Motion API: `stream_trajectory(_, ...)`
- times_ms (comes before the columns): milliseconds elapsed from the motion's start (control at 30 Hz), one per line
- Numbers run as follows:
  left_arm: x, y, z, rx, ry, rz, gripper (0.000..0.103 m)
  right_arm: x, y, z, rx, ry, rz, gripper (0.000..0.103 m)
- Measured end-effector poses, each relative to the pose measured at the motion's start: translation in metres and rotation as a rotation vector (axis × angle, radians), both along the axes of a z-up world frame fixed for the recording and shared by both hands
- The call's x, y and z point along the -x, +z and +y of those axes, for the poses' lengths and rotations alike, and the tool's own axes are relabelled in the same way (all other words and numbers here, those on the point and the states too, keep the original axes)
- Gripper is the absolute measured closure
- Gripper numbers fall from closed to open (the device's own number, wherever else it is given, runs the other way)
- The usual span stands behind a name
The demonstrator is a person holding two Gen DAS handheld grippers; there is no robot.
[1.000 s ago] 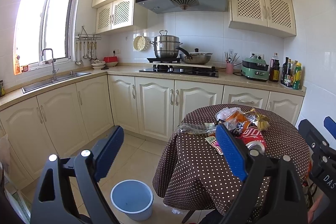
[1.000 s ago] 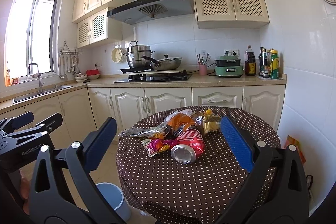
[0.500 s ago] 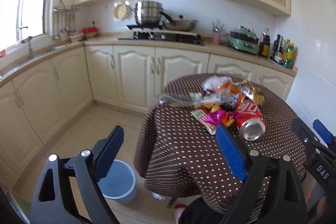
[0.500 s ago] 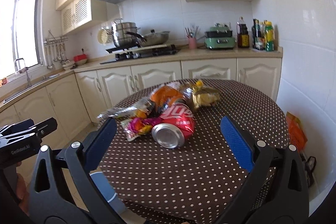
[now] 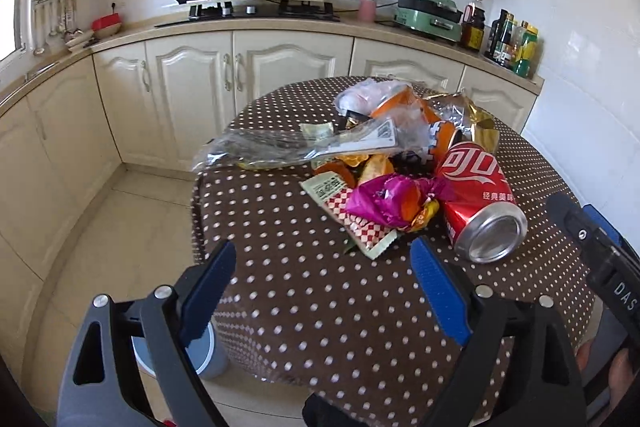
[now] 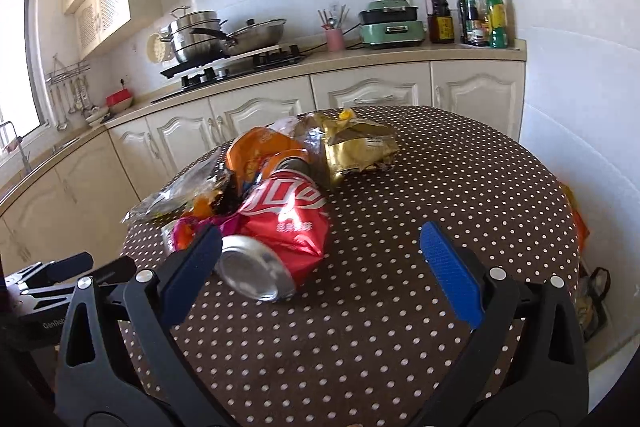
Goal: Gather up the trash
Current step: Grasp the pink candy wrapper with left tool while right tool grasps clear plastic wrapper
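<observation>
Your left gripper [image 5: 322, 281] hangs over the near edge of the round table [image 5: 320, 315], its blue-padded fingers spread wide with nothing between them. The trash sits ahead of it and toward its right finger. Nearest is a red-checked packet [image 5: 352, 223], just beyond the right fingertip. On that packet rests a crumpled magenta wrapper [image 5: 390, 201], touching the side of the red can [image 5: 478, 201]. The can lies on its side, dented, its silver end turned toward you, just right of the right finger's tip and apart from it.

Behind these lies a long clear plastic bag [image 5: 288, 147], stretching leftward to the table's far-left edge. Orange wrappers [image 5: 404, 103] and a gold bag [image 5: 476, 123] sit at the back of the pile.

Your right gripper [image 6: 320, 251] is likewise spread wide and holds nothing. In its view the red can [image 6: 280, 227] lies between the two fingers but close against the left one; the left finger's tip overlaps the can's silver end, and contact cannot be confirmed. The right finger stands well apart from the can, over bare dotted cloth. The gold bag [image 6: 360, 147] lies farther out, beyond the can, roughly centred. The orange wrapper [image 6: 256, 151] lies behind the can.

A blue bin [image 5: 204, 351] stands on the floor beside the table, partly hidden by your left gripper's left finger.
</observation>
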State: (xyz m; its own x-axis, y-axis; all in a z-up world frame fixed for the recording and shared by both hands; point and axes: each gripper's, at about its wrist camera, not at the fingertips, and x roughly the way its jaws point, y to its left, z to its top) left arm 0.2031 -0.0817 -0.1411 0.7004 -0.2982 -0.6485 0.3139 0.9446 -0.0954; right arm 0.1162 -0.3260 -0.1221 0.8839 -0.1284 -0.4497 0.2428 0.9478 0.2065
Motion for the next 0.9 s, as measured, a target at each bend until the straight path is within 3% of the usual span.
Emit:
stream_trajectory(200, -0.025, -0.009, -0.027, 0.037, -0.085, 0.049, 0.016, -0.011, 0.002, -0.018, -0.034, -0.039, -0.016, 0.006)
stream_trajectory(600, -0.064, -0.019, -0.053, 0.082, -0.114, 0.104, 0.017, -0.028, -0.003, -0.028, -0.064, -0.026, 0.013, 0.006)
stream_trajectory(700, -0.063, -0.019, -0.054, 0.09, -0.127, 0.104, 0.042, -0.032, -0.003, -0.03, -0.078, -0.02, 0.022, 0.006)
stream_trajectory(900, -0.053, -0.015, -0.05, 0.128, -0.147, 0.098, 0.073, -0.03, -0.003, -0.029, -0.073, -0.027, 0.02, 0.006)
